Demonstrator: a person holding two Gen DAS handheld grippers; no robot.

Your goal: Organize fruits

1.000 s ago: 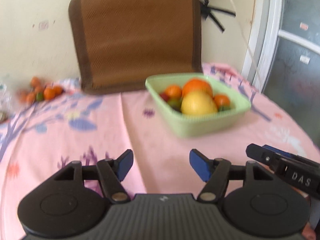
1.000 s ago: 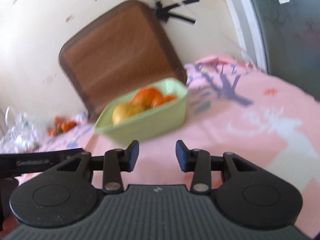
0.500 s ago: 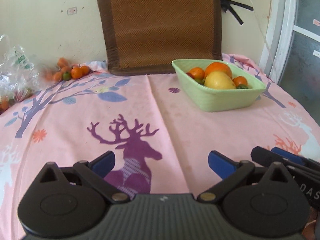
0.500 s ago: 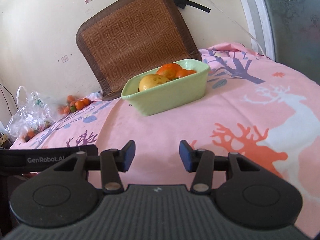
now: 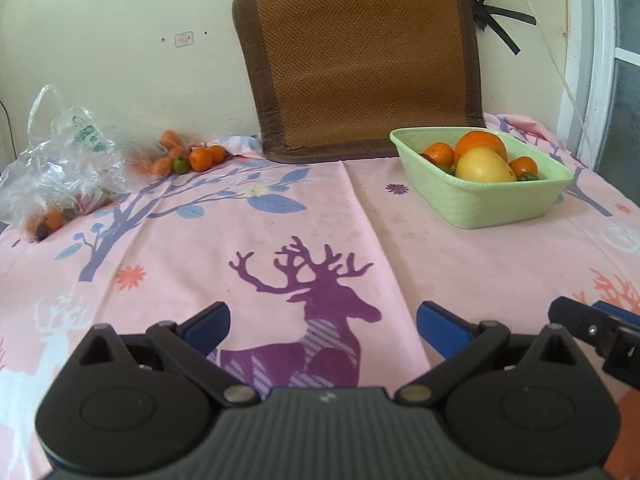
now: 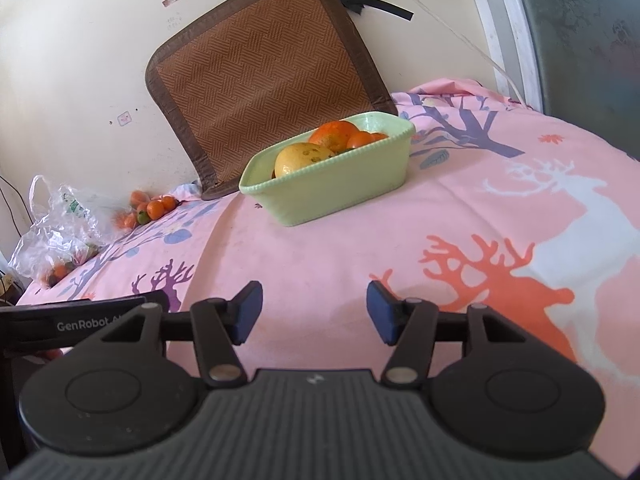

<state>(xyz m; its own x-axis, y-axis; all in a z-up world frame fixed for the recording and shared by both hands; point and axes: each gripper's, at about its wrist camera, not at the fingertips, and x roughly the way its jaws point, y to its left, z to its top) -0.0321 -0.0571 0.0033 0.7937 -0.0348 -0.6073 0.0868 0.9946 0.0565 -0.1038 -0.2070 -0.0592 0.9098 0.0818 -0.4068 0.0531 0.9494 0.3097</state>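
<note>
Widened both jaws, left gripper [image 5: 322,326] fully and right gripper [image 6: 314,310] partway, nothing between them; ready for loose oranges [image 5: 192,158] beyond, basket [image 5: 480,196] ahead.

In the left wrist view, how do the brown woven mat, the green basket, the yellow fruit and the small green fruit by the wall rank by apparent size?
1. brown woven mat
2. green basket
3. yellow fruit
4. small green fruit

All four lie far back at a similar depth, so the order looks reliable.
</note>
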